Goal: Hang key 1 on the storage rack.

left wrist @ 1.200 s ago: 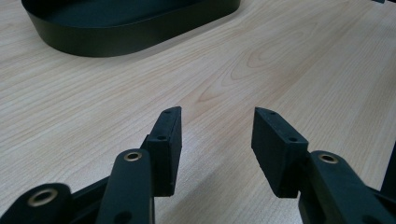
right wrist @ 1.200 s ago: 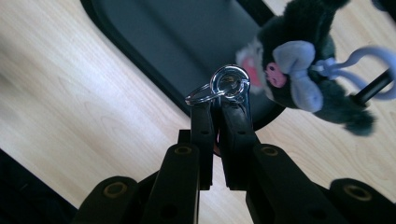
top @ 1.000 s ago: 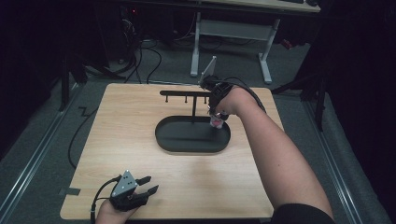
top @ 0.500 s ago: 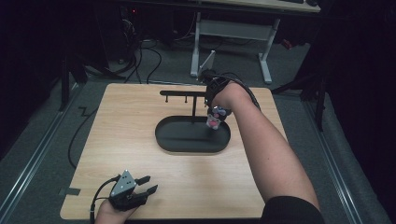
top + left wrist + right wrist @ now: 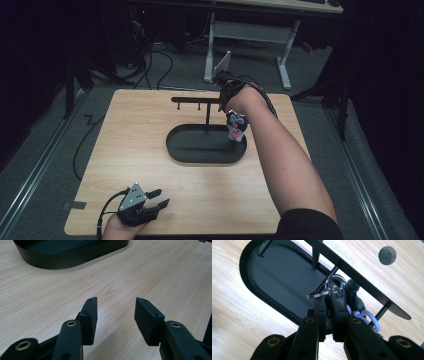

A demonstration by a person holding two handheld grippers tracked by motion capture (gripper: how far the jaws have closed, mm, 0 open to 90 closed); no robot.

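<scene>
Two grippers are in your hands; your right gripper [image 5: 329,298] clenches the keychain [image 5: 334,287] by its metal ring, just beside a peg of the black stand [image 5: 274,272]; your left gripper [image 5: 116,312] rests released on the table [image 5: 150,270], well apart.

A light wooden table [image 5: 150,150] stands on grey carpet [image 5: 40,165]; behind it a white-legged desk [image 5: 250,45], black cables [image 5: 145,65] and darkness.
</scene>
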